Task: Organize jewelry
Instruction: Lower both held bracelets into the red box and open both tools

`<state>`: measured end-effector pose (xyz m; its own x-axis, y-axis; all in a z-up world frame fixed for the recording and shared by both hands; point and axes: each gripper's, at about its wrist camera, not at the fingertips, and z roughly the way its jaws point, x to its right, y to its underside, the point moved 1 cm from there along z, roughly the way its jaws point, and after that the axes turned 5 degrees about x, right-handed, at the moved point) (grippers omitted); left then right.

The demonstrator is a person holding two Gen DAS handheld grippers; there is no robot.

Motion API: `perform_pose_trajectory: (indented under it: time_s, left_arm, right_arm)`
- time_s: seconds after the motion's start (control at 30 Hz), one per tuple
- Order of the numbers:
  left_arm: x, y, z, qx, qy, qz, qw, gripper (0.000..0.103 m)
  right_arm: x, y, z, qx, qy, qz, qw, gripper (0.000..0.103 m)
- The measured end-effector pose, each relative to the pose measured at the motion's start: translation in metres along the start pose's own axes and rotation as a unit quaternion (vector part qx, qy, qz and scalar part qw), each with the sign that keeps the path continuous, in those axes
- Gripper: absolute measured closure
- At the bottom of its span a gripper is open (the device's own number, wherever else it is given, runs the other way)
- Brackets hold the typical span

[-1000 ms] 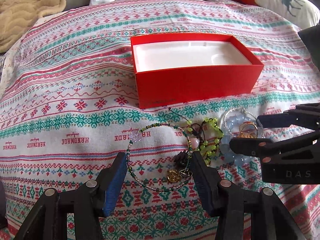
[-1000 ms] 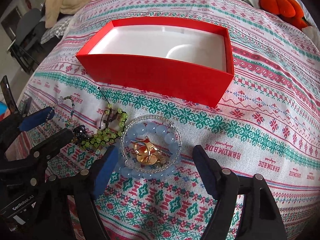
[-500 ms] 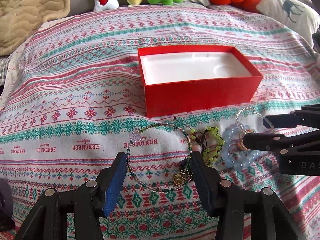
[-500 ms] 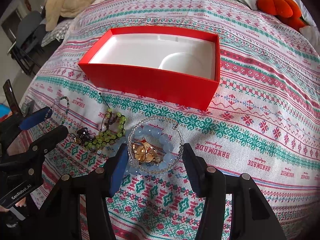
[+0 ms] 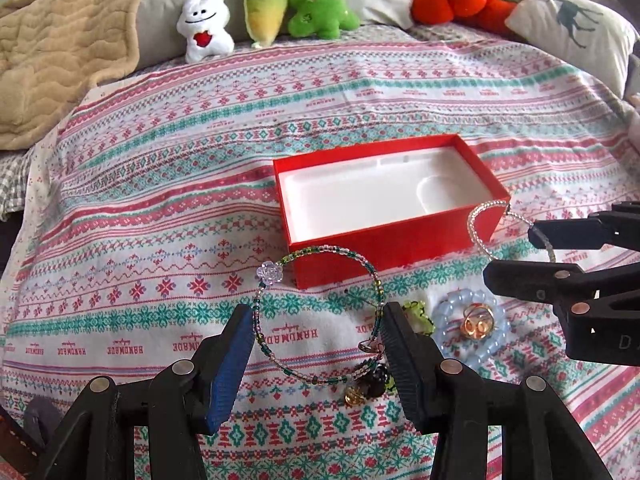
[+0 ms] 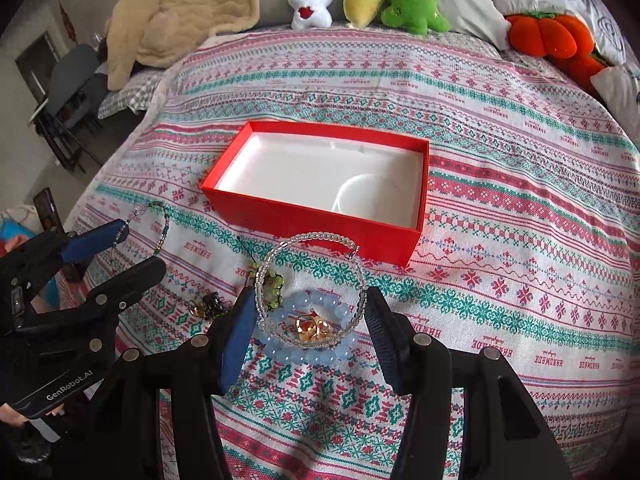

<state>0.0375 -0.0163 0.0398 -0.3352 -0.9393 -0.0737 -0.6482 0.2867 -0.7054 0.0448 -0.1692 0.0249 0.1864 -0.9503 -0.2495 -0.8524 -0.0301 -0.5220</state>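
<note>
Both tongs carry a bracelet above a bed: the left tongs (image 5: 316, 344) are closed across a green-and-clear seed-bead wire bangle with a clear flower bead (image 5: 320, 312), its hoop spanning from pad to pad and its dark and gold charms dangling at the near side, while the right tongs (image 6: 310, 332) pinch a hoop of clear glass beads (image 6: 310, 280) in the same manner. Each hoop looks lifted off the bed's white cloth with pink and teal knitted-style bands (image 6: 520, 240), though how far cannot be told. The open red cardboard box with a white moulded insert (image 6: 312, 222) sits just beyond both tongs, with nothing in it. On the cloth remain a bracelet of large pale-blue round beads (image 6: 306, 354) with a cluster of gold rings (image 6: 312, 326) lying inside its circle, and beside it a tangle of lime-green beads on dark cord (image 6: 272, 286). The step in hand appears to be the carry from the pile to the box. The next move likely calls for bringing each hoop forward over the near red wall, lowering it onto the white insert and easing the pads apart; the springy wire may snap open or snag on a pad as it is let go, and the dangling charms could catch the box rim. A row of plush toys (image 5: 268, 12) lines the far edge of the bed.
</note>
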Motion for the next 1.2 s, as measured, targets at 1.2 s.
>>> perform_pose_trajectory:
  time_s: [1.2]
  left_arm:
    - [0.011,-0.054,0.099,0.001,0.044,0.004,0.9990,0.045]
  right_arm:
    - [0.048,-0.062,0.060,0.024,-0.006,0.034,0.999,0.043]
